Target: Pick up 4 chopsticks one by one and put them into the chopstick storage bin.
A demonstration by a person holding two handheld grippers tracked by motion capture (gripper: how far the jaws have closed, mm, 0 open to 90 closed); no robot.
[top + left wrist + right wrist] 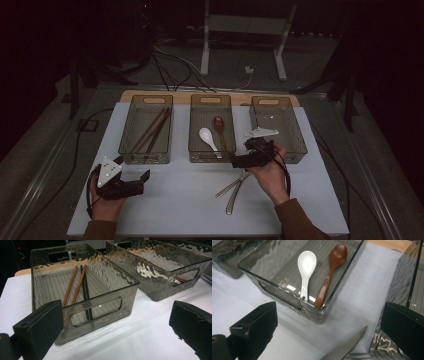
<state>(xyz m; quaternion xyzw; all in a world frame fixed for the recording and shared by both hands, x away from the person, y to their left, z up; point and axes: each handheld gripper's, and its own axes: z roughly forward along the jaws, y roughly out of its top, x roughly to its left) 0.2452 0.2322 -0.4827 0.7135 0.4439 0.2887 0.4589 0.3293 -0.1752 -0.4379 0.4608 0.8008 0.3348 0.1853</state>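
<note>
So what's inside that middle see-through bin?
The middle bin holds two spoons side by side: a white spoon and a brown wooden spoon, bowls toward the far end. Nothing else shows on its ribbed floor, though the near wall blurs the handle tips.

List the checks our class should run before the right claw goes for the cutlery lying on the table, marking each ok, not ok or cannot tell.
1. Right claw open: ok, its jaws stand wide apart.
2. Knife lined up: ok, its blade tip lies on the table between those jaws.
3. Fork separate from the knife: cannot tell, the tines sit close against the blade.
4. Right bin free to receive cutlery: ok, nothing seen lying in it.
5. Left claw out of the way: ok, open, in front of the left bin, well apart from the cutlery.
</note>
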